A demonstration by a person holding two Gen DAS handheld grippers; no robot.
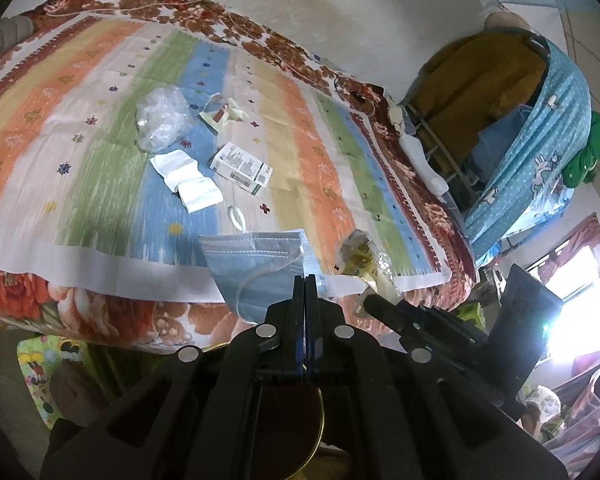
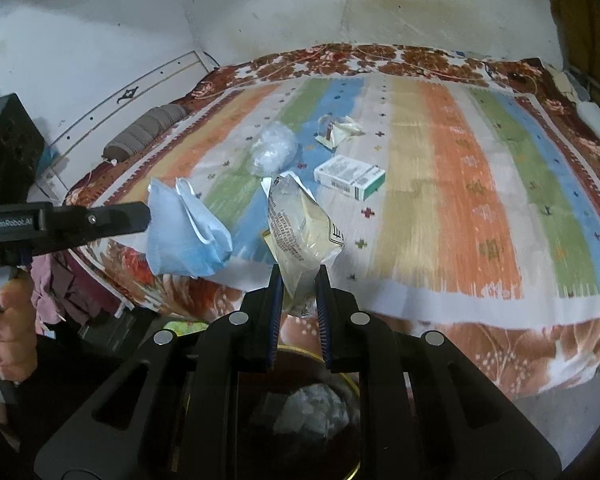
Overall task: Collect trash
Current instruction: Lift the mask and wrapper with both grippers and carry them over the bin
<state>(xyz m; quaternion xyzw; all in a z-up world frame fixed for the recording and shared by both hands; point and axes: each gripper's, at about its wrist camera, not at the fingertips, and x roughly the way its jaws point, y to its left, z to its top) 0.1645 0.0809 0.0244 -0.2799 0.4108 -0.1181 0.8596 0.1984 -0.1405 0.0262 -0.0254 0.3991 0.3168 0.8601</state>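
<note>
The left gripper [image 1: 306, 280] is pinched tight on a blue face mask [image 1: 256, 268]. The mask hangs from its tips, out past the near edge of the bed [image 1: 100, 296]. In the right wrist view the same mask [image 2: 184, 228] sticks out from the left gripper [image 2: 146, 214] on the left side, and a hand [image 2: 8, 320] grips the handle below it.

The right gripper [image 2: 298, 280] is only a little way open, and its two fingers squeeze a cream snack wrapper [image 2: 300, 232]. The wrapper stands up between the fingers, over the near edge of the bed. From the left wrist view the wrapper [image 1: 360, 256] shows just to the right of the mask.

More trash lies on the striped blanket [image 2: 460, 200], farther away than both grippers. There is a white and green box [image 2: 350, 177], a crumpled clear plastic bag [image 2: 272, 152] to its left, and a small torn packet [image 2: 338, 130] far behind them. A folded white tissue [image 1: 186, 180] lies near the box.

Under the right gripper is a dark round bin with a gold rim [image 2: 350, 380]. Something white and crumpled [image 2: 314, 408] lies inside it.
</note>
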